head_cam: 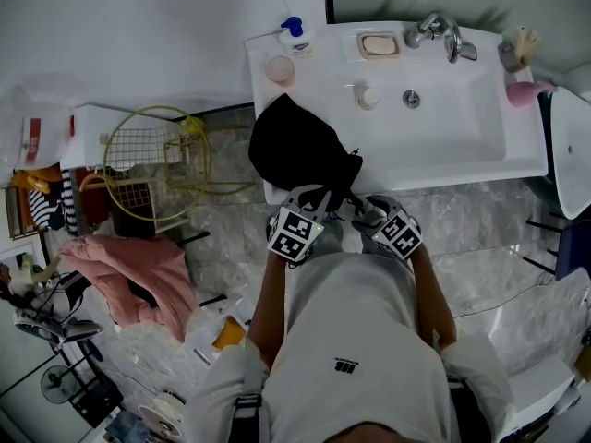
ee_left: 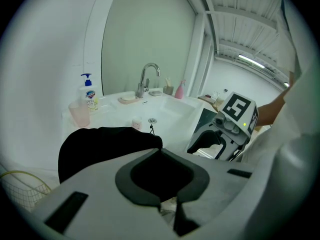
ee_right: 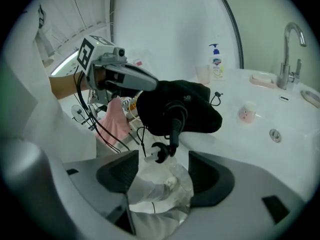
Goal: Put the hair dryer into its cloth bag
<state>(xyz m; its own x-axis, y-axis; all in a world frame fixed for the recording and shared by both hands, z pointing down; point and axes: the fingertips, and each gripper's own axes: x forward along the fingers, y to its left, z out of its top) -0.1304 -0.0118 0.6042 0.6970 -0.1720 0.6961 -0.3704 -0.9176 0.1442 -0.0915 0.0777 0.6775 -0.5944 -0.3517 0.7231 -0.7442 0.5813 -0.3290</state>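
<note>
**Head view: cloth bag on the sink corner, left gripper on it**

The black cloth bag lies bulging on the front left corner of the white sink. The left gripper's jaws are closed together on the bag's near edge. The right gripper sits just beside it with its jaws wide apart, and only the floor shows between them. In the right gripper view, the hair dryer shows as a black handle. It pokes from the bag's mouth with its cord, hanging over the sink's front edge. The rest of it does not show.
</note>
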